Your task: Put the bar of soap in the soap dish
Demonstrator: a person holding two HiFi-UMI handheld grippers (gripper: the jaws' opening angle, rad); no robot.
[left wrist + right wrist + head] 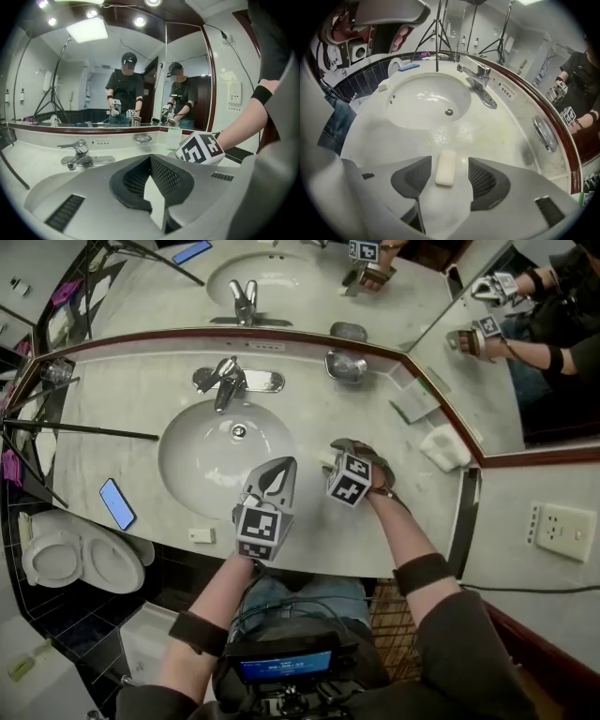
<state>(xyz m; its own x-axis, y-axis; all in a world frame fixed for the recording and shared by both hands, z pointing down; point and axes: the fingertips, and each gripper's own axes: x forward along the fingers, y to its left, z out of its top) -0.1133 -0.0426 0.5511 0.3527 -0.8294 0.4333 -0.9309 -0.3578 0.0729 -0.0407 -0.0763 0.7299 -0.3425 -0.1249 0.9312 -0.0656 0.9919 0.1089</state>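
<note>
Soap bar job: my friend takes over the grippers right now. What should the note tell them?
Left gripper: shut, empty, near the front of the basin.
Right gripper: open, pointing down, one jaw on each side of the soap bar, not pressing it.
Soap bar: flat on the counter beside the basin.
Soap dish: at the back by the mirror, no soap in it.
Done: right gripper lined up.
Left: close on the soap, lift, carry to the dish, set it in.
</note>
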